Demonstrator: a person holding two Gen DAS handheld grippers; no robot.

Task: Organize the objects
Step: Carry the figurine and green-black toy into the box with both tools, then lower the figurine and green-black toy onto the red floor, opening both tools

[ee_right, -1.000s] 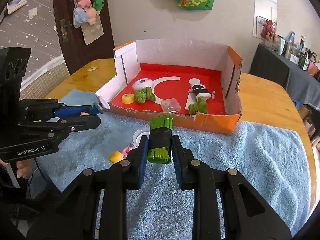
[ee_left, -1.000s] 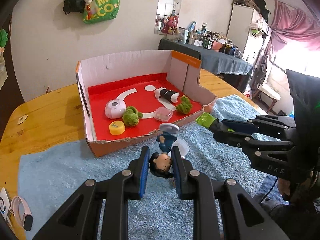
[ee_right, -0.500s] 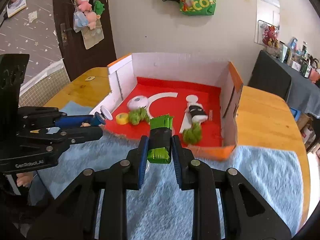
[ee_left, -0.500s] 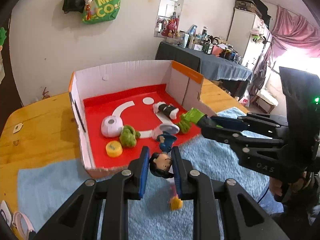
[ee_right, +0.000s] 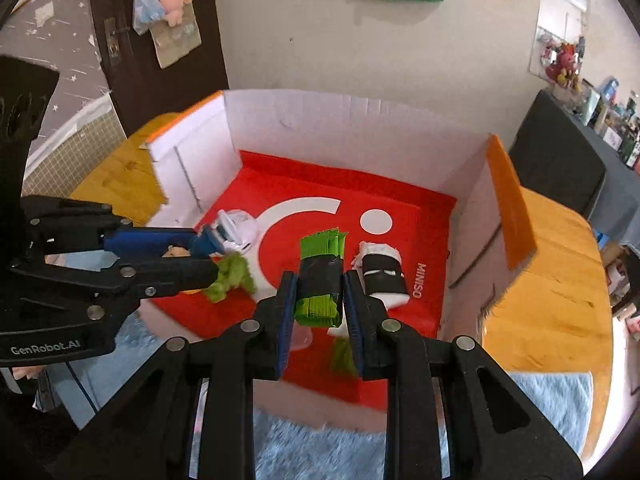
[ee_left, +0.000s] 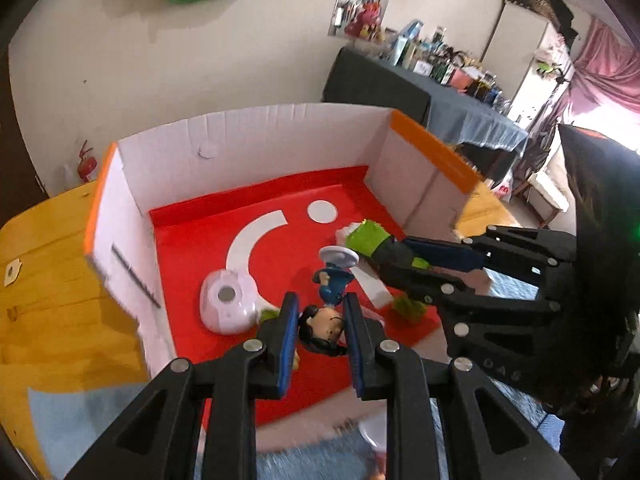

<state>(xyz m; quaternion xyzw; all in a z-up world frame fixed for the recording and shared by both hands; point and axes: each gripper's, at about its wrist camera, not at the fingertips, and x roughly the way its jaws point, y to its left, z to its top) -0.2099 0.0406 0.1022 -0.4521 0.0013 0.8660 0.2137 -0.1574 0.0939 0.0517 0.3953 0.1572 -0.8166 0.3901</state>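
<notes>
Right tongs (ee_right: 319, 300) gripping green packet (ee_right: 320, 276), over box (ee_right: 360, 120)

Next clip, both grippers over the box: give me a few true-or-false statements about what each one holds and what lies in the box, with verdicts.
1. The left gripper is shut on a small dark-haired toy figurine. True.
2. The right gripper is open. False: it is shut on a green snack packet with a black band.
3. Both held items hang above the red floor of the white-walled cardboard box. True.
4. The white rounded plastic gadget lies outside the box on the blue fuzzy towel. False: it lies inside, on the red floor.
5. The black-and-white rolled bundle lies inside the box. True.
</notes>
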